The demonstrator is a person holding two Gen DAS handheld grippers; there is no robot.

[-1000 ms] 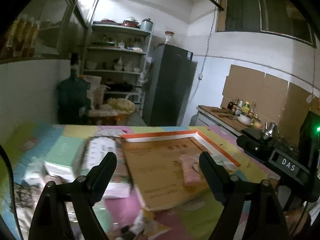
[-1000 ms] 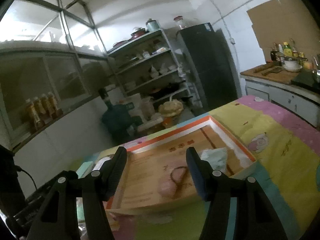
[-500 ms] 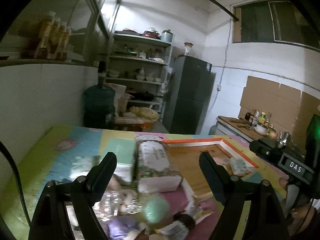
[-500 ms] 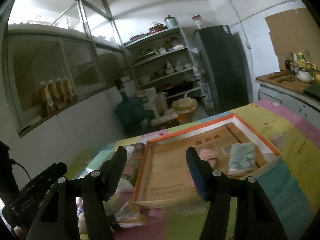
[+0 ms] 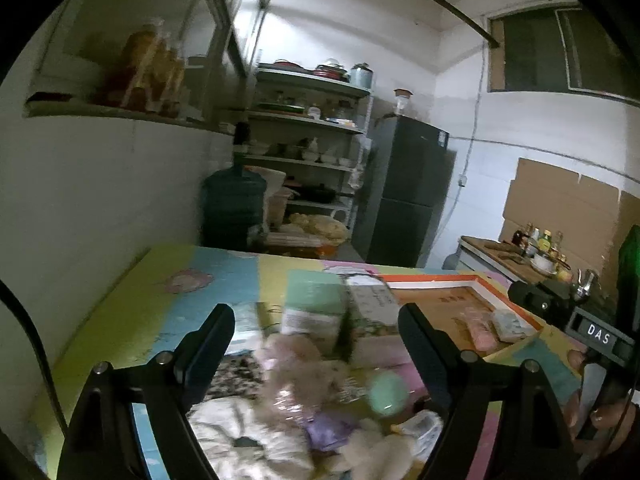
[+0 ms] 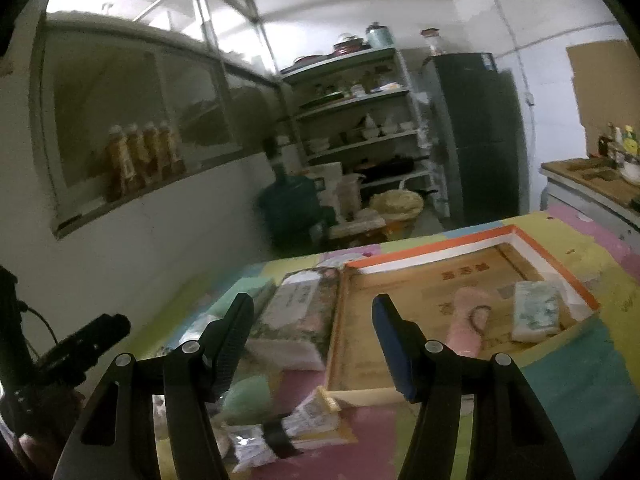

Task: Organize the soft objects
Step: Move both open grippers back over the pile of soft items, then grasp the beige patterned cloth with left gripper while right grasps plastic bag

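Two grippers, both with jaws spread wide and nothing between the pads. Your left gripper (image 5: 316,344) hangs over a blurred heap of soft things at the near edge of the patchwork table cover (image 5: 160,312): a pale pink plush toy (image 5: 296,368), a round mint-green ball (image 5: 386,394), a purple packet (image 5: 328,428), crumpled white fabric (image 5: 240,432). Past the heap a green tissue pack (image 5: 312,300) stands just beside a floral-wrapped pack (image 5: 370,304). Your right gripper (image 6: 312,332) points at the seam between that floral pack (image 6: 296,312) and the orange-rimmed box lid (image 6: 424,252). Inside the lid lie a pink soft item with a dark loop (image 6: 468,324) and a pale green patterned pack (image 6: 534,314), side by side near the right wall, not touching. A clipped snack bag (image 6: 296,424) sits on the cover just in front of the lid's near edge. Background: water jug (image 6: 292,208), shelves (image 6: 360,120), dark fridge (image 6: 476,132). Motion blur on the heap; finer detail unreadable.
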